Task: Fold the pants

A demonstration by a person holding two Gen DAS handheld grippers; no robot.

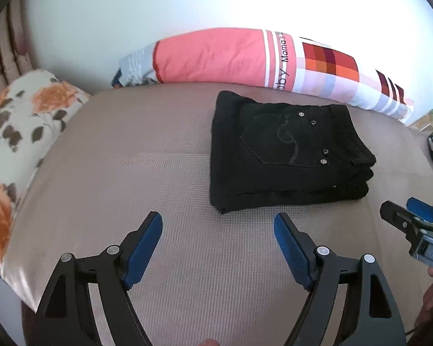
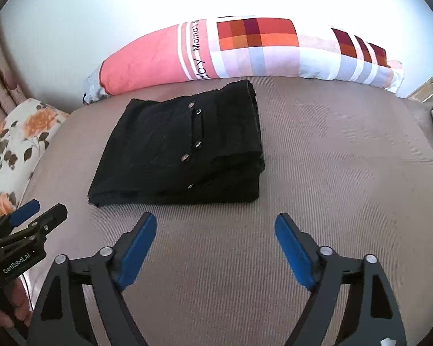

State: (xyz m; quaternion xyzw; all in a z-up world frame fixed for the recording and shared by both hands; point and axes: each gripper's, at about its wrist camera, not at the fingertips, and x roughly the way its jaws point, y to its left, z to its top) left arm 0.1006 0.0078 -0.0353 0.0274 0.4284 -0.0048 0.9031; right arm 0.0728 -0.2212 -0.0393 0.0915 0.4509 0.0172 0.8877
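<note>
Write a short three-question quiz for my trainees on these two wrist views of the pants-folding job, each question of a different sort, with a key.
1. True or false: the black pants lie folded in a compact stack on the bed.
2. Multiple choice: the left claw is A) shut on the pants, B) open and holding nothing, C) out of view.
3. Fill in: behind the pants lies a long pink and checked ____.

Key
1. True.
2. B; the right claw is open and holding nothing too.
3. Pillow; a floral pillow lies at the left.
</note>
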